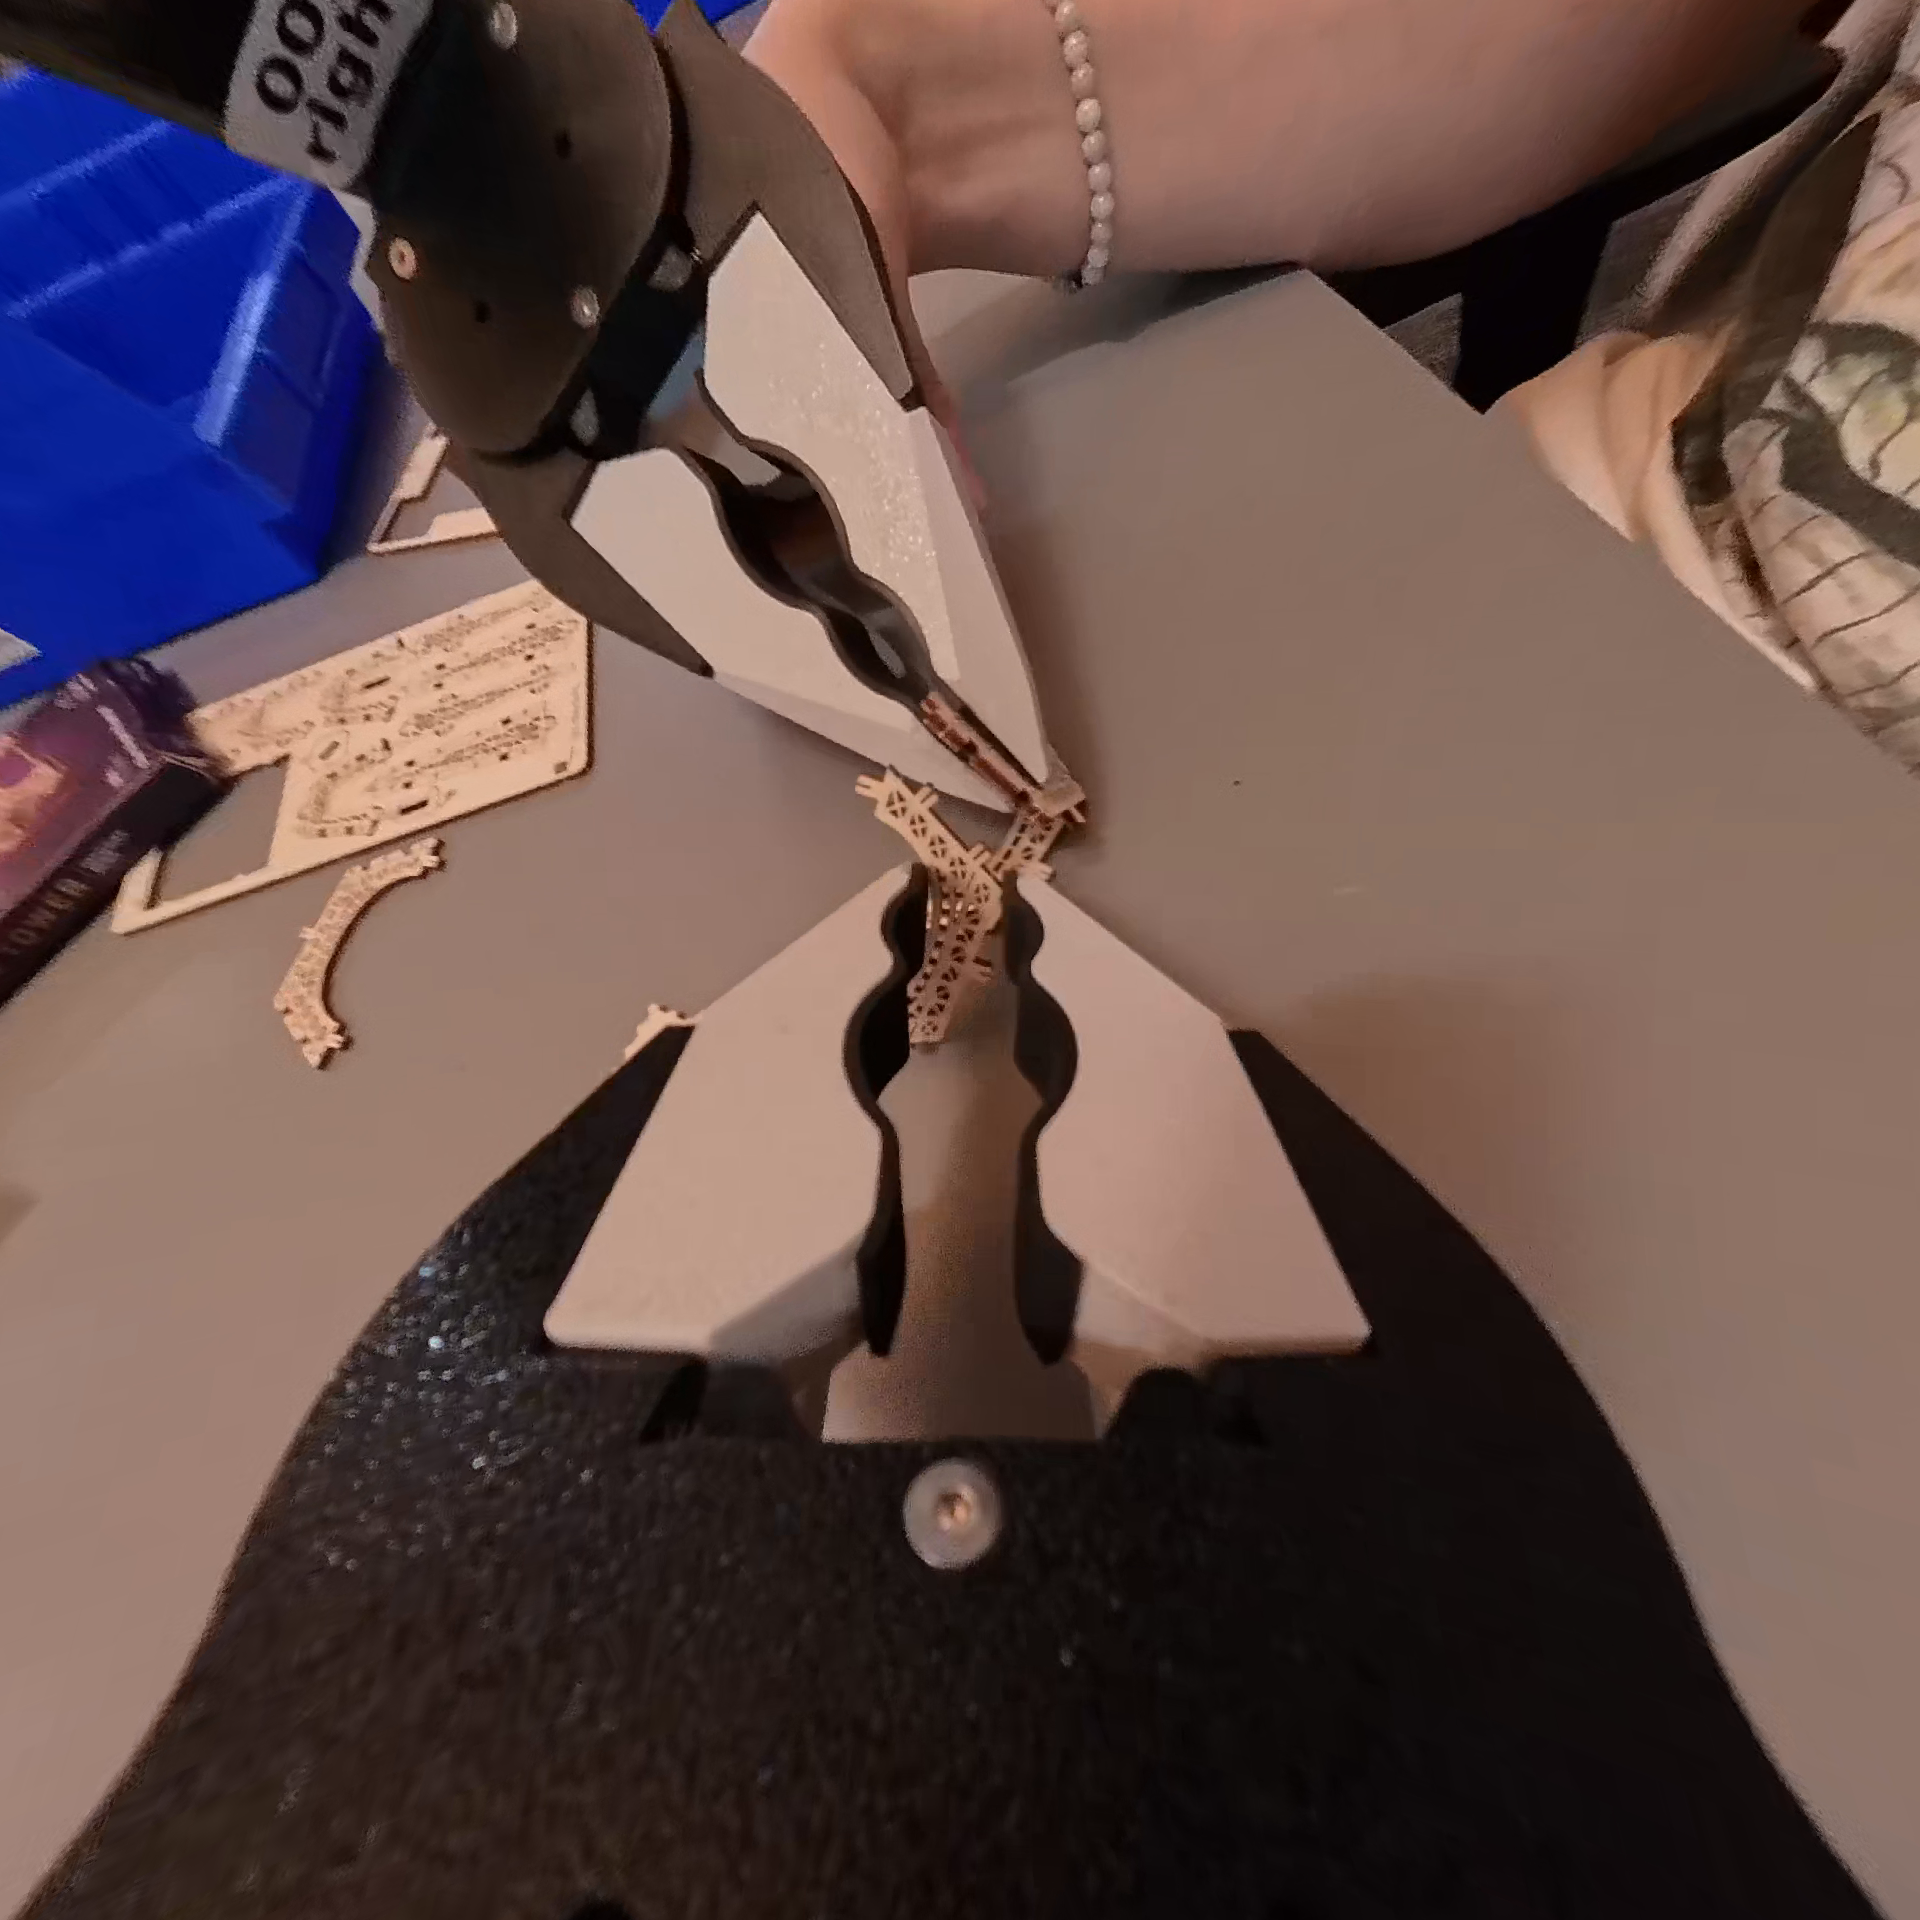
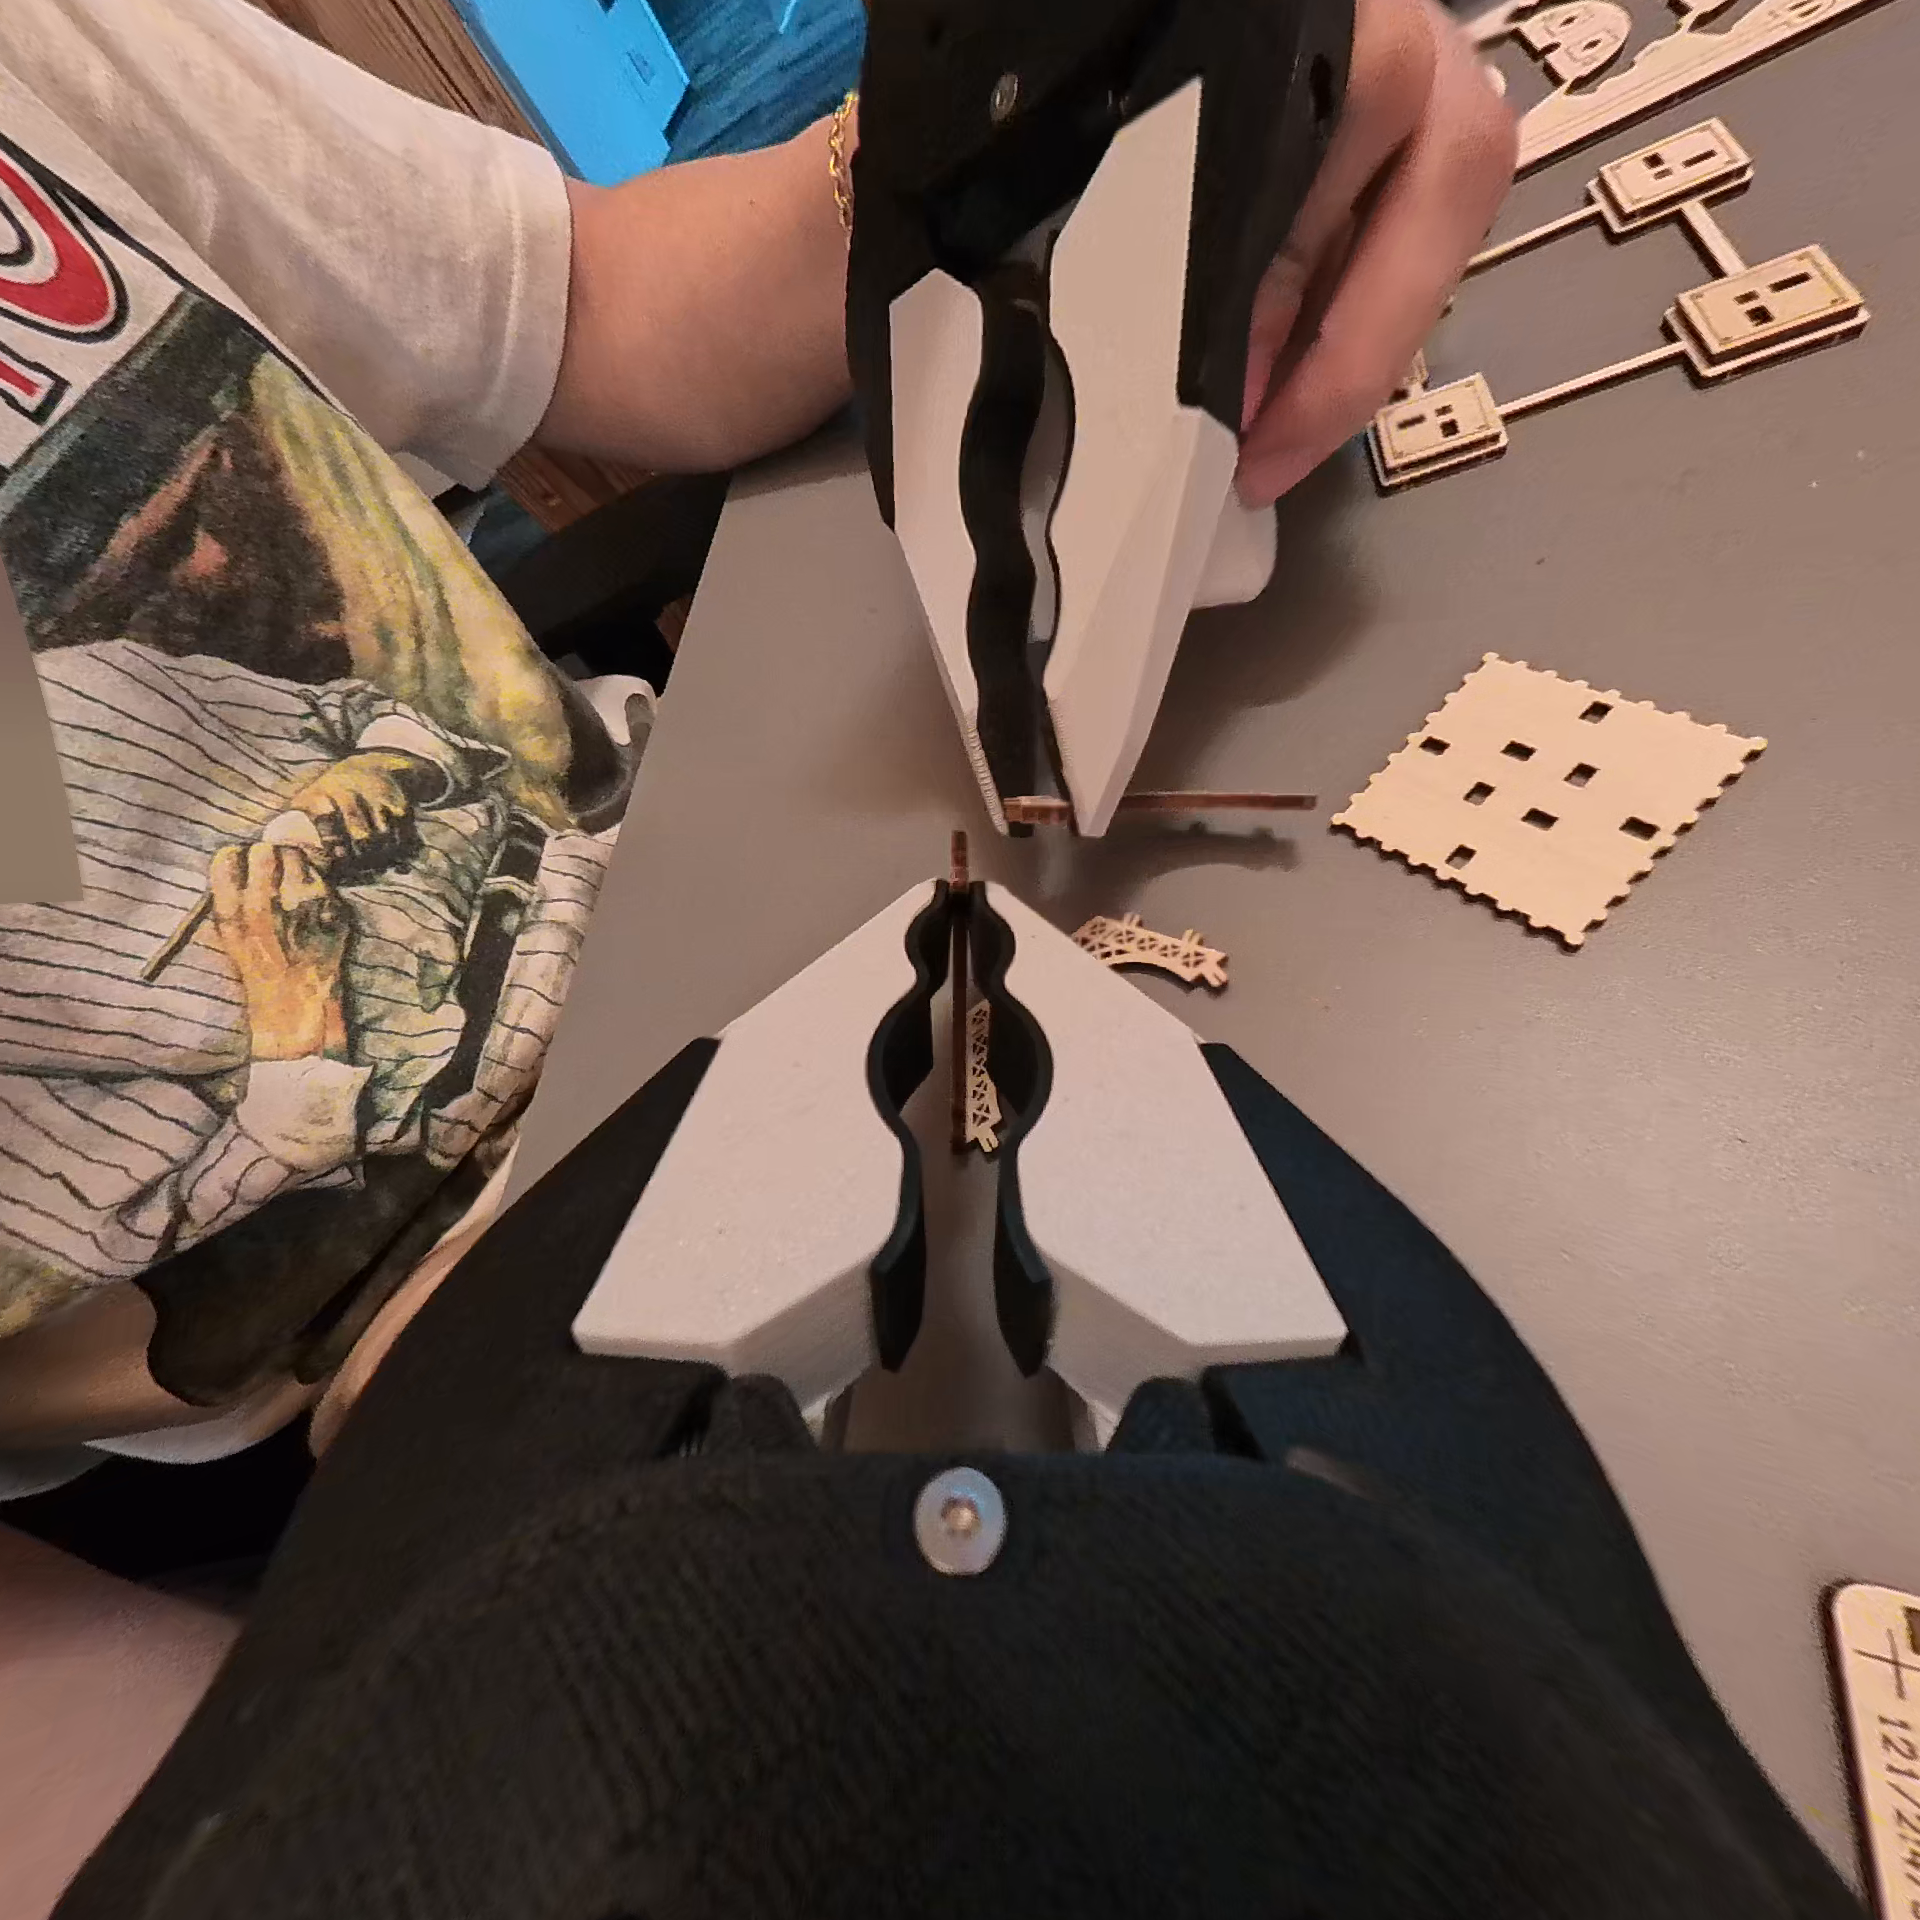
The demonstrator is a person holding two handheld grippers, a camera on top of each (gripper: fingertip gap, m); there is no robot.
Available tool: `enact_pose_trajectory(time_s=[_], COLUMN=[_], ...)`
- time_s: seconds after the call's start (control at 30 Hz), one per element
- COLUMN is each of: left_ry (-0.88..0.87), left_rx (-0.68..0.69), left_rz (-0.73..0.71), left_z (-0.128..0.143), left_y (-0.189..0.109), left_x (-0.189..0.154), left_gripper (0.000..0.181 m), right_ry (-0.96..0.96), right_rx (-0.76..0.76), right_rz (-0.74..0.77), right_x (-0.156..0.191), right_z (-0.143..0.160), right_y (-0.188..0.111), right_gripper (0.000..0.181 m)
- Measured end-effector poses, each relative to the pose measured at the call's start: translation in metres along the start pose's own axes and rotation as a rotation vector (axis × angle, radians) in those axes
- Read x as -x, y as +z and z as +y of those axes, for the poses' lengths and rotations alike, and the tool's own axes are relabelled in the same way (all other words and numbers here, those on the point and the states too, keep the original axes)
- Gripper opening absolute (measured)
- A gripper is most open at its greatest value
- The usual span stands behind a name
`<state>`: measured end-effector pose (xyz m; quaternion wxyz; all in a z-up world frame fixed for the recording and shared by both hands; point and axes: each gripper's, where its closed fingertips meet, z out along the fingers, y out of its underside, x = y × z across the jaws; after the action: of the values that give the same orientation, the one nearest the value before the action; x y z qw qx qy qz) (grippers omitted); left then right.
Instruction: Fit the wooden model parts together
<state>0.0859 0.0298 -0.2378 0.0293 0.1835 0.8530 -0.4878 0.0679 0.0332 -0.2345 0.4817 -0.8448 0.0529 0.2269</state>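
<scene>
Two tools (image 1: 961, 894) (image 2: 961, 894), four lattice pieces (image 1: 940, 862) (two held), one square plate (image 2: 1548, 795).

blue bin (image 1: 156, 343) | dark box (image 1: 83, 769) | grey table (image 1: 1455, 935)

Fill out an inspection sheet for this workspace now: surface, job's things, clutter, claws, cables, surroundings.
Surface: grey table, flat and matte.
Job's things: two curved lattice wooden parts, one in each claw, meeting crosswise near the tips; another curved lattice piece lies loose on the table; a square slotted plate lies flat.
Clutter: punched-out part sheet, dark box, a frame of small slotted blocks.
Claws: left claw shut on its lattice part; right claw shut on its part, held edge-on.
Cables: nothing seen.
Surroundings: blue bins, person's printed shirt, a beaded bracelet.
</scene>
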Motion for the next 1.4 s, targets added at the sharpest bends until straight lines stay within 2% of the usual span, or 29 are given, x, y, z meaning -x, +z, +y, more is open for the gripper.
enact_pose_trajectory(time_s=[0.27,0.43,0.7,0.97,1.13,1.4], left_ry=[0.130,0.105,0.062,0.023,0.050,0.089], left_rx=[0.011,-0.019,0.028,0.094,0.187,0.194], left_rz=[-0.088,-0.124,-0.162,-0.134,-0.160,-0.173], left_z=[-0.006,-0.009,-0.007,0.002,0.004,0.001], left_y=[0.002,0.003,0.002,0.001,0.002,0.002], left_x=[0.007,0.013,0.022,0.019,0.019,0.018], left_gripper=[0.010,0.010,0.010,0.010,0.010,0.010], right_ry=[0.083,0.107,0.118,0.124,0.140,0.145], right_rx=[-0.077,-0.134,-0.126,-0.083,-0.091,-0.081], right_rz=[-0.011,-0.027,0.001,0.009,0.016,0.014], right_x=[-0.005,-0.005,-0.010,-0.011,-0.014,-0.014], right_z=[-0.009,-0.015,-0.014,-0.009,-0.009,-0.008], right_y=[-0.007,-0.014,-0.013,-0.008,-0.009,-0.007], right_gripper=[0.001,0.000,0.001,0.001,0.001,0.001])
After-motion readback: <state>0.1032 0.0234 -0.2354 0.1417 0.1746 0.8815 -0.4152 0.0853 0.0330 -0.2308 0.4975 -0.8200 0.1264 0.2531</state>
